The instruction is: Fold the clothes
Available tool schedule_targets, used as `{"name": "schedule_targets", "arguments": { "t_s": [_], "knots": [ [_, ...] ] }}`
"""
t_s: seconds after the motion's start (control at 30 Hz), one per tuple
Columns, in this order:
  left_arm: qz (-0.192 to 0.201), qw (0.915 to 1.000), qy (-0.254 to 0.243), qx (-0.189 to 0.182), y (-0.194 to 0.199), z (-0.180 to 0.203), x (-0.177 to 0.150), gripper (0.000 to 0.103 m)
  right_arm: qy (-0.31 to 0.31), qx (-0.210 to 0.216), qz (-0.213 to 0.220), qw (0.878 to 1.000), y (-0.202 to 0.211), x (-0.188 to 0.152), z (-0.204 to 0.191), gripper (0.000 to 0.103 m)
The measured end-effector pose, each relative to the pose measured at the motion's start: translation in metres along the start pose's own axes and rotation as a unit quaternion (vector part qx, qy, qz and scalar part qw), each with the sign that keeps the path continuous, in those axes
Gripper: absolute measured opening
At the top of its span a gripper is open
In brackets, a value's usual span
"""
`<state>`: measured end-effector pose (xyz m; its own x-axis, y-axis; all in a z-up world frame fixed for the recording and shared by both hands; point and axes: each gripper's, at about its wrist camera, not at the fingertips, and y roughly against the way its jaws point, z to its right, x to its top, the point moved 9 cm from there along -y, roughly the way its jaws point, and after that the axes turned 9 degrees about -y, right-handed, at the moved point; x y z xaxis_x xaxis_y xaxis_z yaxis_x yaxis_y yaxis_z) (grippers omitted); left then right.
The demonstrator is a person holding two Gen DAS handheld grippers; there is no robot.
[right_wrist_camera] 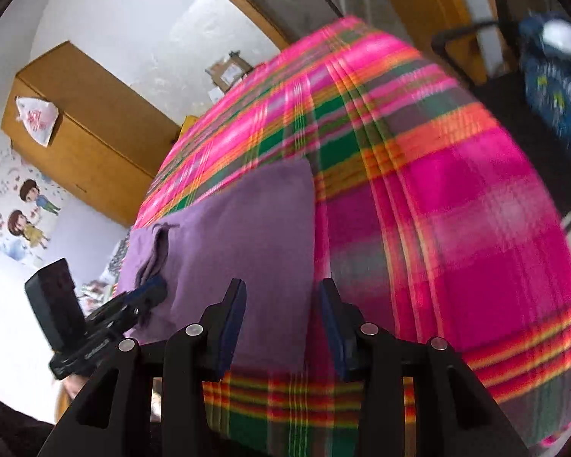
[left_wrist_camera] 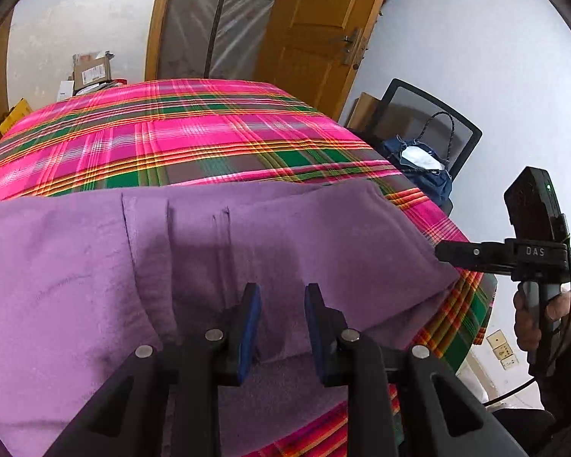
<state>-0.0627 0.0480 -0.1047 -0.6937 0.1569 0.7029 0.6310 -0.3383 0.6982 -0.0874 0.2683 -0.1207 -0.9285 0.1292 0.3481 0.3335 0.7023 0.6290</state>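
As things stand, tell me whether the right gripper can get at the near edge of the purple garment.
Probably yes. The right gripper is open with nothing between its fingers, and the purple garment lies just ahead on the plaid cloth. Nothing blocks the way; the left gripper sits off to the side.

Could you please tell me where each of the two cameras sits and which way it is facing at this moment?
Left wrist: sits on the left tongs, looking down and forward over the purple garment on the plaid cloth toward the door; its own open fingers show, plus the right tongs and the hand holding them.
Right wrist: sits on the right tongs, tilted, looking along the garment's right edge; its own open fingers and the left tongs show.
Shared: garment, plaid cloth, blue bag.
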Motion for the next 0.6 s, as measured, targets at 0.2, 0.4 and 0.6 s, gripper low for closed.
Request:
{"name": "schedule_targets", "arguments": {
  "t_s": [0.2, 0.4, 0.6],
  "knots": [
    [0.003, 1.0000, 0.000, 0.001, 0.000, -0.001, -0.001, 0.025, 0.001, 0.029, -0.060, 0.998, -0.003, -0.016, -0.010, 0.045],
    [0.004, 1.0000, 0.001, -0.001, -0.001, -0.001, -0.002, 0.025, -0.057, 0.068, -0.095, 0.991, -0.004, -0.019, -0.006, 0.045],
    [0.005, 1.0000, 0.004, -0.005, -0.001, -0.001, -0.002, 0.025, -0.121, 0.096, -0.045, 0.987, 0.003, 0.001, -0.001, 0.045]
  ]
}}
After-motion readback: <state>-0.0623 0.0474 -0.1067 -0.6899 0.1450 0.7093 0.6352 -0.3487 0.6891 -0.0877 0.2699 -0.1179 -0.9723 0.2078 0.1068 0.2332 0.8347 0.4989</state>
